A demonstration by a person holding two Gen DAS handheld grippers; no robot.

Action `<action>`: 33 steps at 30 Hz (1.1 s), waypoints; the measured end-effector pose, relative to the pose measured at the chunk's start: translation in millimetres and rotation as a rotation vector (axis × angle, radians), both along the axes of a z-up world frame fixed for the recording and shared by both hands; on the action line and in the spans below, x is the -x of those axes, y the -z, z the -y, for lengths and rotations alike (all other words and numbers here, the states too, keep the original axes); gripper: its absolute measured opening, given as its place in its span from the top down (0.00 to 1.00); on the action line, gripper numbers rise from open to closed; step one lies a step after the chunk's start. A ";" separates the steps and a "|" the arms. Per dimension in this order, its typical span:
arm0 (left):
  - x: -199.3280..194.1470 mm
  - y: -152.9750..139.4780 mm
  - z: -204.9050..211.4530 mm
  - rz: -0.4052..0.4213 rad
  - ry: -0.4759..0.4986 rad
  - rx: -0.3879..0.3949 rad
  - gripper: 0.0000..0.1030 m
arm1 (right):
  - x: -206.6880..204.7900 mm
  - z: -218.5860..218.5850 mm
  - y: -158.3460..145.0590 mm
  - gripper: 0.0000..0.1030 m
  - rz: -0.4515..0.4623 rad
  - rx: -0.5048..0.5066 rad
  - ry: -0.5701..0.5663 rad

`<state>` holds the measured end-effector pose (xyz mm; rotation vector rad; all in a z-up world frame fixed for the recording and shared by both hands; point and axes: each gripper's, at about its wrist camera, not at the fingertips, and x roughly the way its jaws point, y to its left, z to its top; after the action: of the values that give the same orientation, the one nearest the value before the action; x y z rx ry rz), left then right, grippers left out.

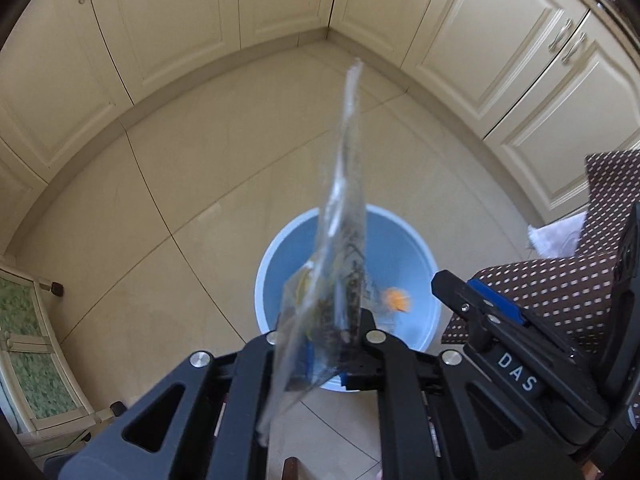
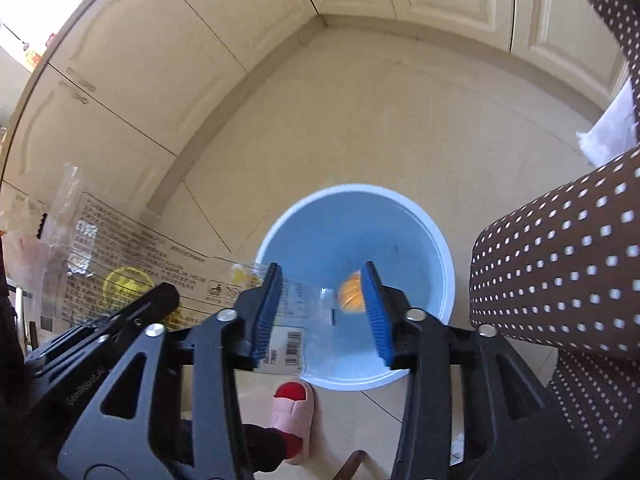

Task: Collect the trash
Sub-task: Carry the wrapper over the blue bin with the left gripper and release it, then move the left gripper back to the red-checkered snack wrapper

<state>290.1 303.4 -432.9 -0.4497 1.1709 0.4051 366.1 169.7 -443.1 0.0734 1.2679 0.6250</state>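
Beige tiled floor (image 1: 200,200), bounded by cream cabinets (image 1: 160,20) meeting at a corner. A brown dotted chair cushion (image 2: 560,260) stands at my right. On the floor I see a blue bin (image 2: 400,224), open-topped, with an orange item (image 2: 350,298) blurred inside, partly behind the right pad. My left gripper (image 1: 320,340) has its jaws closed on a clear plastic bag (image 1: 344,220), held above the bin. My right gripper (image 2: 320,312) hangs over the bin, jaws apart, nothing pressed between them.

Glossy clear plastic wrapper (image 1: 344,216); smooth blue plastic bin (image 2: 420,240); glossy floor tiles (image 1: 192,184).
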 end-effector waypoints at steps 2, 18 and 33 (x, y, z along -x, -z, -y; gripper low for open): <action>-5.2 10.6 3.7 -0.022 0.012 0.002 0.91 | -1.0 0.4 4.8 0.56 -0.006 0.014 0.009; -21.5 31.6 23.7 -0.049 0.070 -0.051 0.57 | 12.3 21.0 8.7 0.53 0.048 0.105 0.077; 14.5 -42.5 11.9 0.062 -0.004 -0.077 0.53 | 33.9 24.4 -70.1 0.53 0.173 0.045 0.061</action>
<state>275.5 291.5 -390.4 -0.3954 1.0905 0.4349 332.2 145.3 -373.0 0.0201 1.1082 0.5387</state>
